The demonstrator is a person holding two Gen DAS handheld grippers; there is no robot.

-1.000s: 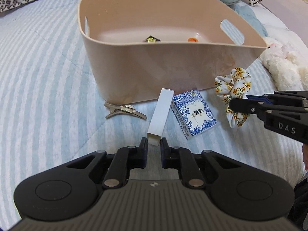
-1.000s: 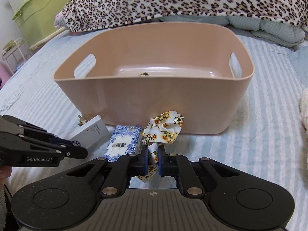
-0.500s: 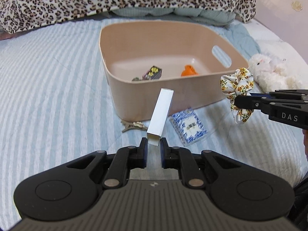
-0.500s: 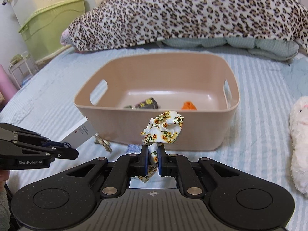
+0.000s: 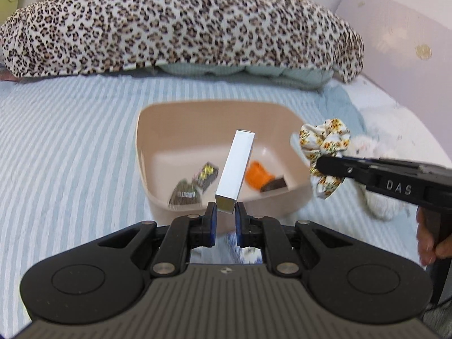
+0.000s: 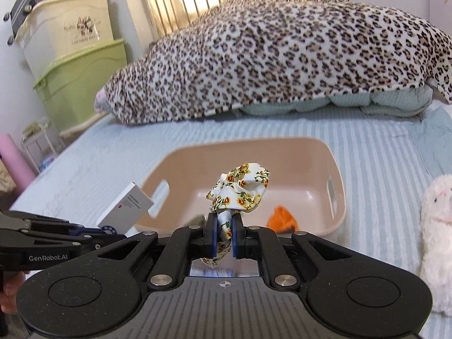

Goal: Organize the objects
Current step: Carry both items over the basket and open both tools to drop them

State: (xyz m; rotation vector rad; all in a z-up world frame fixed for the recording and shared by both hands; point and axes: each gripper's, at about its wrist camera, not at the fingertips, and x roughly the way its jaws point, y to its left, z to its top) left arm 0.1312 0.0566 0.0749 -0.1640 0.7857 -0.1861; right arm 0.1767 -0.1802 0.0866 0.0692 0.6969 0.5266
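Bin, a beige tub with handle cut-outs, sits on the striped bed and is where the loose things are being gathered; both grippers are raised over its near side, each with something to drop in. On the left, the left gripper has its fingers closed on the near end of a slim white box, which tilts up and away so that its far end reaches over the bin's opening; gripping it by the end probably lets it slide off forward into the bin when the fingers part. Inside the bin, from left to right, lie two small dark packets, blurred, then an orange item and a dark flat piece beside it, so part of the tidying looks done already. Further right, the right gripper pinches a floral scrunchie between closed fingers, most of the cloth bunched above them and a tail hanging below; from its own camera it hangs over the bin's near edge, roughly central. A soft pinch like this suits limp fabric, though the cloth might cling to the pads on release. At far right a white plush toy lies on the bed beside the bin, apart from it. Along the far side of the bed a leopard-print blanket is heaped.
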